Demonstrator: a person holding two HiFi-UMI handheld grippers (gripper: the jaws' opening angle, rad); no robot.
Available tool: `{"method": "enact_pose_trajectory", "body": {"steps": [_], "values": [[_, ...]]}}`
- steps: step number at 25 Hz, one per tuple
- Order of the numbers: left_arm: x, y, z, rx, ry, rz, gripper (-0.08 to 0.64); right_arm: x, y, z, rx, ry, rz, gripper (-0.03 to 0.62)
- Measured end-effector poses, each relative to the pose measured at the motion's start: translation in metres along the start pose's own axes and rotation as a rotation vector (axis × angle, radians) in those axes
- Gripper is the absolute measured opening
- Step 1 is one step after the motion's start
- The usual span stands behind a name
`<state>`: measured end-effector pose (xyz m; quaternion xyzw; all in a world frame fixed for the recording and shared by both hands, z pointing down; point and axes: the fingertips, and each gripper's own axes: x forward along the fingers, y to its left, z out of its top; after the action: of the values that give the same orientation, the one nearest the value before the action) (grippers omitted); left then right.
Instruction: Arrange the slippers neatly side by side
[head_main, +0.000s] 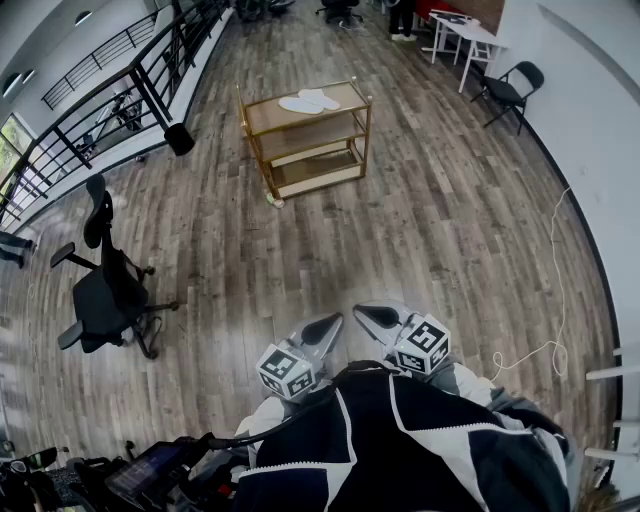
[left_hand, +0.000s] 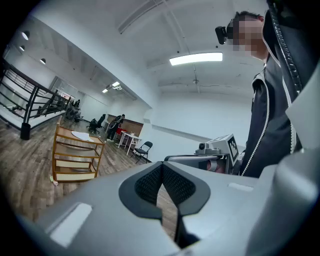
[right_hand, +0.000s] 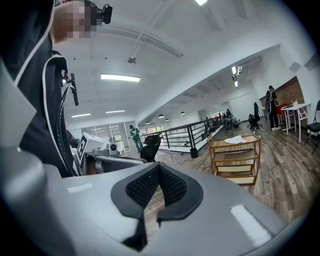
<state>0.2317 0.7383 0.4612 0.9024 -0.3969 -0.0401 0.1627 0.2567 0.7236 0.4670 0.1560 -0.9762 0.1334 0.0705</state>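
Grippers low in the frame's centre: left gripper (head_main: 322, 328) and right gripper (head_main: 378, 317) both pressed together, empty. Beyond, bare wood floor (head_main: 300, 250). Upper centre, white slippers (head_main: 308, 101) lie atop the gold cart (head_main: 305, 136).

No readable text, labels, brands, numbers or signs anywhere.
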Motion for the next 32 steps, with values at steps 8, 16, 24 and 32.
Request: {"method": "enact_pose_trajectory", "body": {"steps": [8,16,24,32], "values": [[0.002,-0.007,-0.004,0.0,0.01,-0.008,0.02,-0.009,0.0,-0.002,-0.01,-0.008,-0.017,0.002],[0.005,-0.015,-0.004,0.016,0.013,-0.022,0.02,-0.012,0.001,-0.006,-0.023,0.0,-0.023,0.005],[0.009,-0.028,-0.005,0.013,0.046,-0.056,0.02,-0.015,0.011,-0.007,-0.019,-0.005,0.0,0.005],[0.011,-0.034,-0.013,0.005,0.078,-0.059,0.02,-0.019,0.009,-0.017,0.01,-0.008,-0.001,0.003]]}}
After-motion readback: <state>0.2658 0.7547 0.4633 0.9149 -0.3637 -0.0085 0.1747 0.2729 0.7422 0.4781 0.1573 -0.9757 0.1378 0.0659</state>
